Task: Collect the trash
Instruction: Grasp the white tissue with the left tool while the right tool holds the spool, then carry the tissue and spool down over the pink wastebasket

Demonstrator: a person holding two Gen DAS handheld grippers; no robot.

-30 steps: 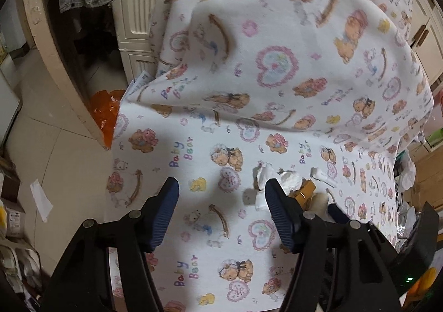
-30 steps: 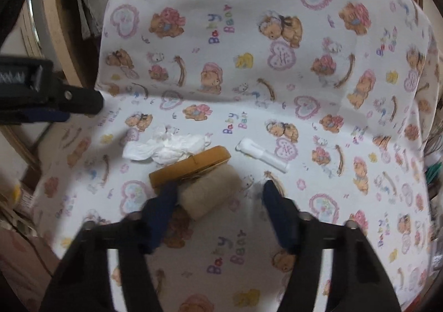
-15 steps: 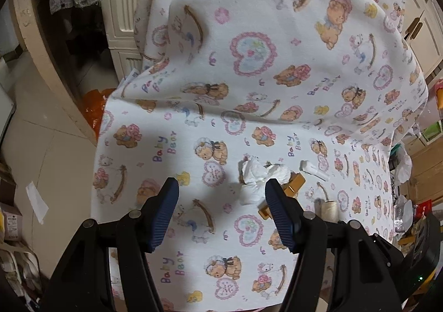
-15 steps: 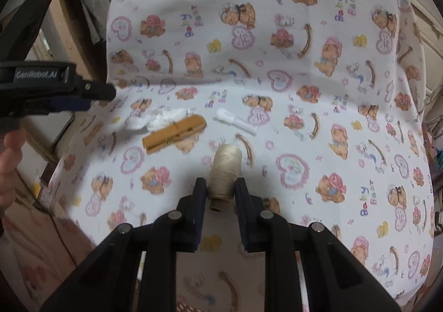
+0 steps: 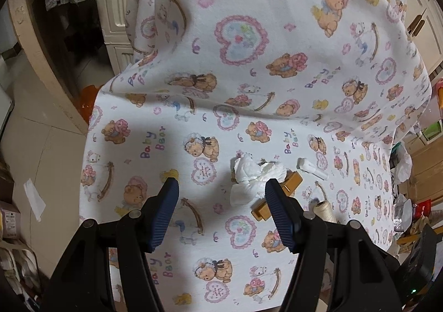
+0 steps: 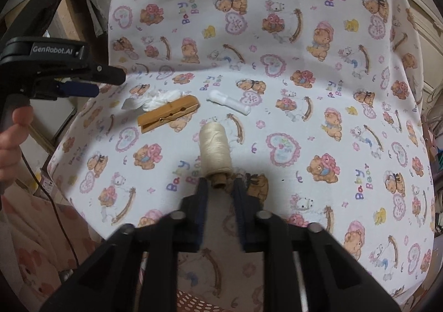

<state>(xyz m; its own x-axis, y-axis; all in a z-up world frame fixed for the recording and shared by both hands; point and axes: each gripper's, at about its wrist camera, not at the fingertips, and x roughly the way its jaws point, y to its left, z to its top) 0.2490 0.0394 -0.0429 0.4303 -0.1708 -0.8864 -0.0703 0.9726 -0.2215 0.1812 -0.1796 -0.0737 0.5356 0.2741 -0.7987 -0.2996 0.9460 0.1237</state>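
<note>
A crumpled white tissue [image 5: 253, 174] lies on the bear-print cloth [image 5: 249, 62]; it also shows in the right wrist view [image 6: 155, 98]. A wooden clothespin [image 6: 169, 114] lies against it, and a small white plastic tube [image 6: 229, 102] lies to the right. My left gripper [image 5: 221, 190] is open and hovers just short of the tissue; its right finger sits near the clothespin [image 5: 290, 187]. My right gripper [image 6: 220, 187] is shut on the brown core end of a cream thread spool [image 6: 214, 152], which is also seen in the left wrist view [image 5: 324, 209].
The cloth drapes over a raised hump at the back. Left of it are a tan floor [image 5: 41, 145], an orange bag [image 5: 88, 98] and cream drawers [image 5: 119, 7]. Boxes and clutter [image 5: 415, 187] sit at the right. The left gripper's body [image 6: 55, 62] is at left.
My right gripper closed on the thread spool and drew it back from the clothespin. My left gripper stayed open and moved closer to the tissue.
</note>
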